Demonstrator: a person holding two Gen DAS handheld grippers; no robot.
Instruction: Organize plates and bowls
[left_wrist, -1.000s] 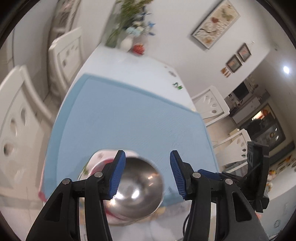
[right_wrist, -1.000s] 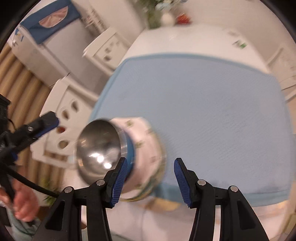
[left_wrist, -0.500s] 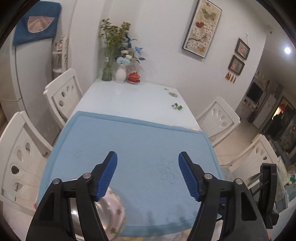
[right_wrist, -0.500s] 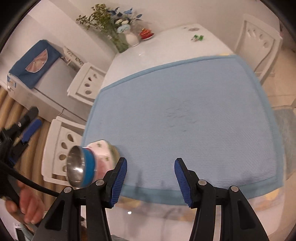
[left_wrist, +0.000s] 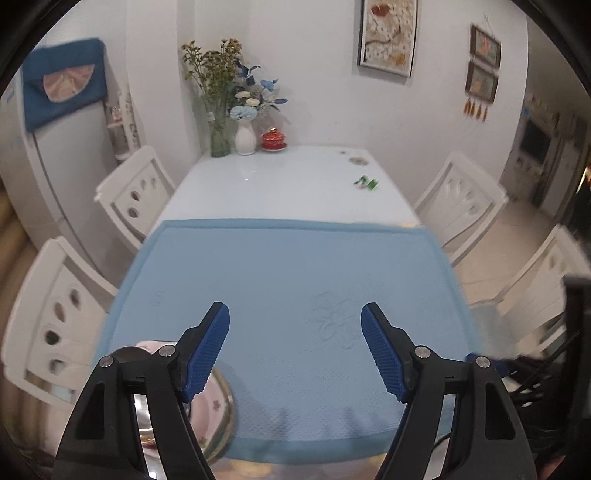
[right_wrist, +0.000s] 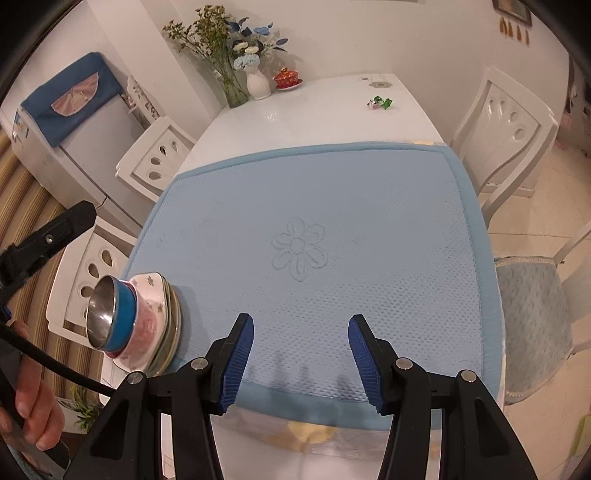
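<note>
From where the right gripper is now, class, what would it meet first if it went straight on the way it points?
Most likely the blue mat, near its embossed flower. The right gripper is open with nothing between its jaws, and the stacked bowls sit well off to its left, out of that line. Depth is hard to judge.

**Black gripper frames tipped with ribbed blue pads**

Each gripper is built of black plastic arms. The left gripper and the right gripper are fitted with ribbed blue pads. Silver screws are set into the arms behind the pads. A black cable is seen beside the right gripper's frame, near a hand.
</note>
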